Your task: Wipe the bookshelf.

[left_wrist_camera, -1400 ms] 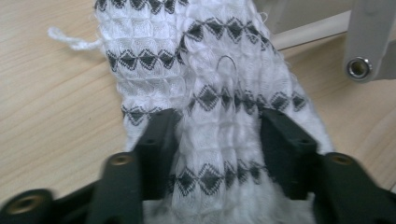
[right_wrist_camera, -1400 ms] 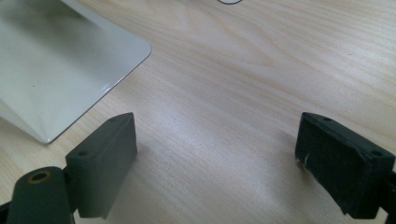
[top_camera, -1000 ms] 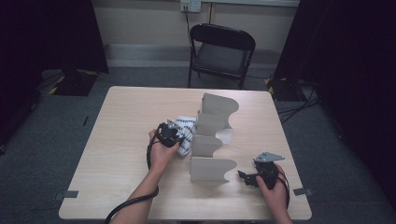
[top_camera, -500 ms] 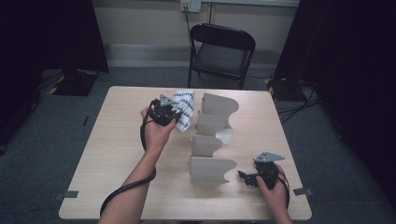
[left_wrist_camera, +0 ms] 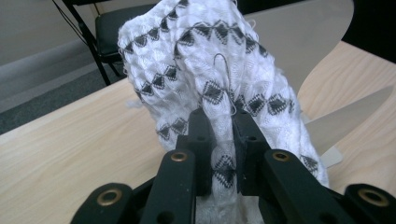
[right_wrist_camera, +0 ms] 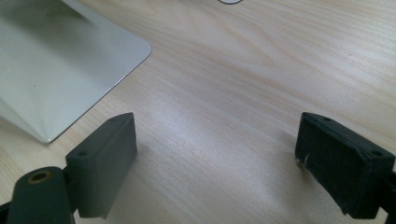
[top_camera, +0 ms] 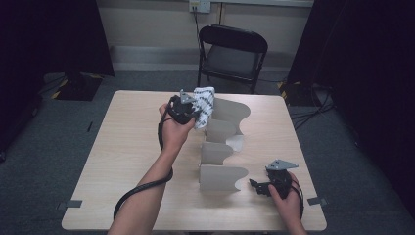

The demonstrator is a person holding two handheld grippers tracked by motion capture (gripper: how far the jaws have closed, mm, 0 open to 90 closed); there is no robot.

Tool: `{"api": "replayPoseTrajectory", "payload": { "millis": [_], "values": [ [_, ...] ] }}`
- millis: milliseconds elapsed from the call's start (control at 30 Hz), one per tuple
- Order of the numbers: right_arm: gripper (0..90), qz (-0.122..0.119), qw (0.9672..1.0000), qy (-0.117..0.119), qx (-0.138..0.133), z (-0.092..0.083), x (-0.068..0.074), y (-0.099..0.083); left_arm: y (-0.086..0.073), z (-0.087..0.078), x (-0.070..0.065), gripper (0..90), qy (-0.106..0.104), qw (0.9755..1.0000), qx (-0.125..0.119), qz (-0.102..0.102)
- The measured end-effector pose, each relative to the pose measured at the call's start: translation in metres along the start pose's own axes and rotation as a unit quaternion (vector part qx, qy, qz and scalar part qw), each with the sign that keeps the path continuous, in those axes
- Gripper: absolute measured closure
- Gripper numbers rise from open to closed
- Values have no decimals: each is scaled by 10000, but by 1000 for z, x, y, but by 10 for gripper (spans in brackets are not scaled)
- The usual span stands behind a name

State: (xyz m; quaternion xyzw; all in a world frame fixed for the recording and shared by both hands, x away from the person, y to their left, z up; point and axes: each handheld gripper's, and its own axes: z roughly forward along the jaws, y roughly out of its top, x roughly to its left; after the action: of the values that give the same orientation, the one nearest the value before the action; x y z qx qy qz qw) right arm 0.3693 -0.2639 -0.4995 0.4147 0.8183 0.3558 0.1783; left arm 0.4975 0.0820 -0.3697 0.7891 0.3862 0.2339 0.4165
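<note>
Here the left gripper (top_camera: 192, 110) pinches a white, black-diamond knit cloth (top_camera: 203, 105) above the table (top_camera: 117, 147), beside the divider rack (top_camera: 222, 147); its long axis hangs vertical. The right gripper (top_camera: 258, 187) rests wide open.

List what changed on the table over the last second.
The left gripper, shut on the patterned cloth, lifted it from beside the beige divider rack and carried it toward the table's far side. The right gripper stayed open near the rack's front panel.
</note>
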Motion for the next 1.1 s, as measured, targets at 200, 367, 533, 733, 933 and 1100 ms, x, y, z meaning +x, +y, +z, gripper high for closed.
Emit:
{"api": "replayPoseTrajectory", "payload": {
  "millis": [200,367,533,733,933,1100],
  "values": [
    [120,0,10000,1,0,0,0,0,-8,9,1,801,7,9998,183,102],
    [120,-1,10000,1,-1,0,0,0,-16,14,-1,801,-42,9994,287,183],
    [120,-1,10000,1,-1,0,0,0,-23,16,-3,801,-62,9990,389,233],
    [120,-2,10000,0,0,0,0,0,-37,18,-4,799,-99,9988,464,145],
    [120,-1,10000,0,0,0,0,0,-53,21,-6,798,-154,9982,573,123],
    [120,0,10000,2,0,0,0,0,-71,28,-7,799,-190,9970,745,102]
  ]
}}
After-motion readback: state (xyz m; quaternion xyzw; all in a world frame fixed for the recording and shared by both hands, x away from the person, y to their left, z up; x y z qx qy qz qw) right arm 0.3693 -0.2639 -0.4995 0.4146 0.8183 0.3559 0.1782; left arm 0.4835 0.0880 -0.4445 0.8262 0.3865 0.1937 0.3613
